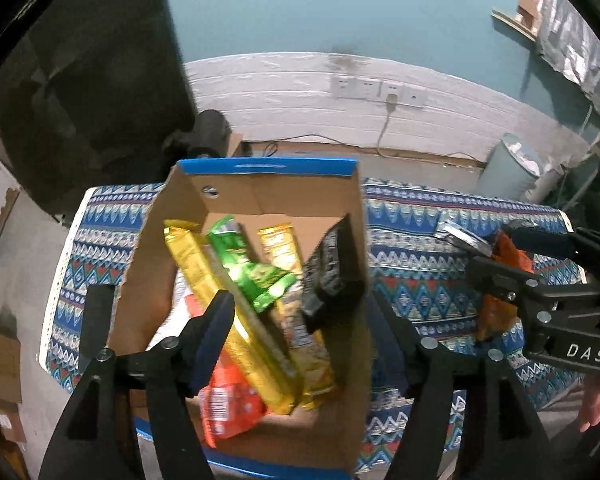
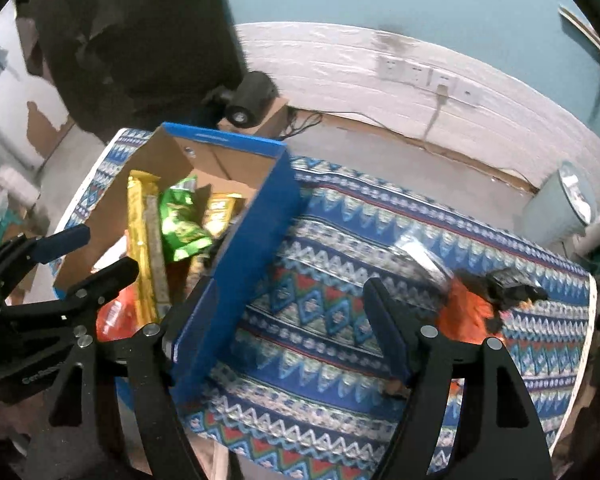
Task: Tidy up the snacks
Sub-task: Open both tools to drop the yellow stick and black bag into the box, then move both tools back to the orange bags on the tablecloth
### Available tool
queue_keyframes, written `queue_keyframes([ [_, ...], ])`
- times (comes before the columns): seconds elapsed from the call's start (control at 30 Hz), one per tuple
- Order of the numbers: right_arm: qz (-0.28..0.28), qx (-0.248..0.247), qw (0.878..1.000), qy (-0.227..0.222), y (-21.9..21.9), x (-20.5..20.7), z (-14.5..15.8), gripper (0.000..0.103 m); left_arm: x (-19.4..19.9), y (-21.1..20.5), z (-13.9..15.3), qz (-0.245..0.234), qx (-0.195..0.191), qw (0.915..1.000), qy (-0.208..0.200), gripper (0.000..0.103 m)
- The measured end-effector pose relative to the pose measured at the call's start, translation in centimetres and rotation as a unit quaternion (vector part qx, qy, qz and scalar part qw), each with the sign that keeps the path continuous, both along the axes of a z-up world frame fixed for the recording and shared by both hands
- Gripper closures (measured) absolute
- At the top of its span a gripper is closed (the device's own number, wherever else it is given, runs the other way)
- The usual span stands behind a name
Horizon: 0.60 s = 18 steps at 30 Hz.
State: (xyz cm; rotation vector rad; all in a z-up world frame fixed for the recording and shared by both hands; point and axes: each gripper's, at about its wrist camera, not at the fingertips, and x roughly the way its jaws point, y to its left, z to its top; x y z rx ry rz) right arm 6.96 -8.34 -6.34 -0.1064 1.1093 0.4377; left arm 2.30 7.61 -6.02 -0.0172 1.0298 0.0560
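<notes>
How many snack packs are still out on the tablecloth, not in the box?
3: an orange packet, a silver packet behind it, and a dark packet to its right. Others may be hidden.

Patterned blue cloth (image 2: 332, 280) over the counter, white brick wall (image 1: 284, 92) behind with outlets (image 1: 376, 90) and a cable (image 1: 382, 132) plugged in, teal wall (image 1: 340, 4) above, pale bin (image 1: 510, 168) at right, dark round device (image 2: 250, 98) on a cardboard box (image 2: 274, 120).

A matt brown cardboard box (image 1: 236, 200) with a glossy blue printed rim holds shiny foil snack packets (image 1: 220, 280). Beneath it lies a woven patterned cloth (image 2: 340, 280), with a crinkly orange plastic bag (image 2: 466, 314) at three o'clock.
</notes>
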Motion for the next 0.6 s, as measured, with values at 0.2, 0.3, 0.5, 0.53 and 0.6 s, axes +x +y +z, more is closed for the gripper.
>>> queue_keyframes([
  [0.2,-0.032,0.000,0.999,0.003,-4.2,-0.5,-0.1,0.028,0.5,-3.2,-0.5,-0.028,-0.010,0.9994,0.018,0.033],
  [0.3,-0.049,0.000,0.999,0.003,-6.4,-0.7,-0.1,0.028,0.7,-4.8,-0.8,-0.039,-0.012,0.9988,0.025,0.033],
  [0.5,-0.086,0.005,0.996,0.008,-10.4,-1.0,-0.7,0.027,1.0,-8.2,-1.3,-0.065,-0.005,0.9971,0.039,0.033],
  [0.53,-0.090,0.004,0.996,0.009,-11.0,-1.0,-0.9,0.027,1.0,-8.8,-1.4,-0.068,-0.007,0.9968,0.042,0.033],
  [0.6,-0.103,0.000,0.995,0.012,-12.2,-1.1,-1.3,0.027,1.1,-9.9,-1.5,-0.075,-0.011,0.9960,0.047,0.030],
])
